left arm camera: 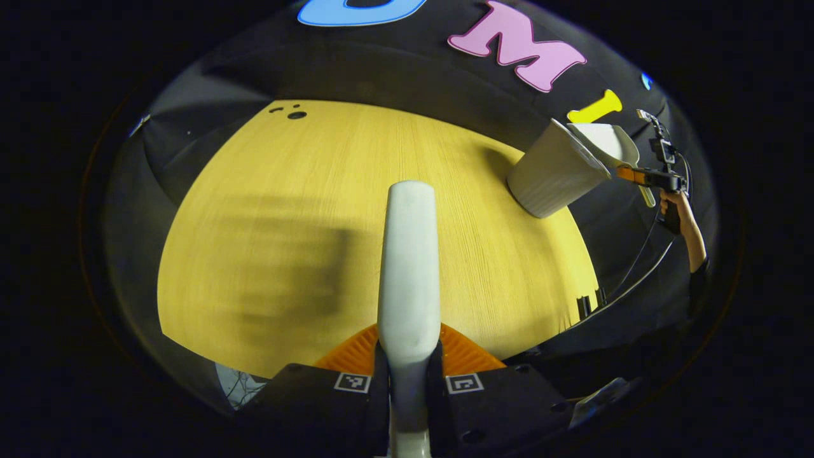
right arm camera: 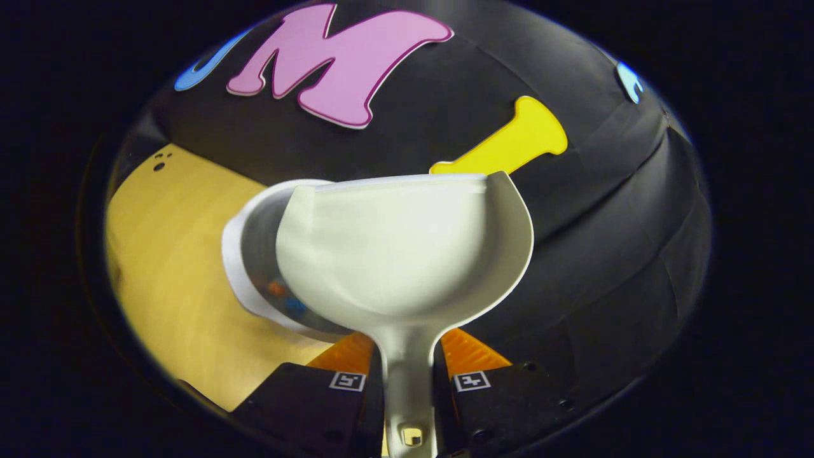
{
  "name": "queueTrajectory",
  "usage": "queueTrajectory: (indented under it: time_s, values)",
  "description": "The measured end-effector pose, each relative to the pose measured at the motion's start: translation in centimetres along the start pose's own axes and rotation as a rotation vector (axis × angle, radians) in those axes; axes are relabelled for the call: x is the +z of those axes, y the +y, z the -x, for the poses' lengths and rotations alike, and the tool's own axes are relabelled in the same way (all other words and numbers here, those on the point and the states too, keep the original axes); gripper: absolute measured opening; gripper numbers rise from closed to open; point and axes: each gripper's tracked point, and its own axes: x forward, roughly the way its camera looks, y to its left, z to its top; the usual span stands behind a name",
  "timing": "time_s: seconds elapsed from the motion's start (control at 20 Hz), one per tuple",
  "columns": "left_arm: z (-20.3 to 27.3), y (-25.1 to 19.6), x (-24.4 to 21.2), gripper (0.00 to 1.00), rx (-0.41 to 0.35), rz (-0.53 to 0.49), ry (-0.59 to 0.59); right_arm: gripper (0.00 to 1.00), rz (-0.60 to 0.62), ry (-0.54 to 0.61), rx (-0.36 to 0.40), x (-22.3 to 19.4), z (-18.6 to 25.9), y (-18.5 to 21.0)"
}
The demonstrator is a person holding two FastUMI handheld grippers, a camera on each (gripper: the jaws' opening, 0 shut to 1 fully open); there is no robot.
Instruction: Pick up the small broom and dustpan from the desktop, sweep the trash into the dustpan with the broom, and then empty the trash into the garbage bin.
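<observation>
the right claw (right arm camera: 407,375) is pinching the dustpan (right arm camera: 407,254) handle, holding its mouth over the garbage bin (right arm camera: 254,267); the left claw (left arm camera: 407,375) is gripping the broom (left arm camera: 410,254) above the worktop (left arm camera: 286,222), well apart.

The left gripper view is taken from above the near edge of the yellow table (left arm camera: 267,210), facing forward across it toward the black booth wall (left arm camera: 394,70); the garbage bin (left arm camera: 553,178) is seen well off at the far right corner. The right gripper view is set close over that same bin (right arm camera: 245,254), facing the wall (right arm camera: 604,210). Table, bin and wall are shared.
</observation>
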Motion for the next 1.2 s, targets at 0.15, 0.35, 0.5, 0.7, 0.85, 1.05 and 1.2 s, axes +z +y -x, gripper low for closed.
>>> queueTrajectory:
  time_s: [0.15, 0.35, 0.5, 0.7, 0.85, 1.05, 1.2]
  values:
    - [1.0, 1.8, 0.7, 0.29, 0.103, -0.072, -0.057, 0.35, -0.052, -0.048, 0.065, 1.7, 1.0, 0.1]
    - [1.5, 1.6, 0.0, 0.29, 0.103, -0.054, -0.080, 0.35, -0.089, -0.110, 0.176, 3.6, 1.8, 0.8]
    - [0.8, 2.2, -0.9, 0.27, 0.113, -0.044, -0.085, 0.35, -0.134, -0.145, 0.280, 4.7, 2.3, 1.7]
    - [-0.9, 3.2, -1.3, 0.27, 0.129, -0.012, -0.089, 0.35, -0.105, -0.118, 0.386, 3.6, 0.8, 2.6]
    - [-2.7, 4.2, -1.0, 0.29, 0.130, 0.020, -0.079, 0.39, -0.099, -0.044, 0.493, 2.4, -2.5, 3.6]
    - [-5.4, 7.0, -1.5, 0.28, 0.174, 0.041, -0.040, 0.32, -0.086, 0.083, 0.584, -0.7, -7.3, 4.2]
    - [-7.5, 8.1, -2.3, 0.29, 0.196, 0.053, 0.030, 0.35, -0.077, 0.197, 0.602, -2.6, -9.9, 4.1]
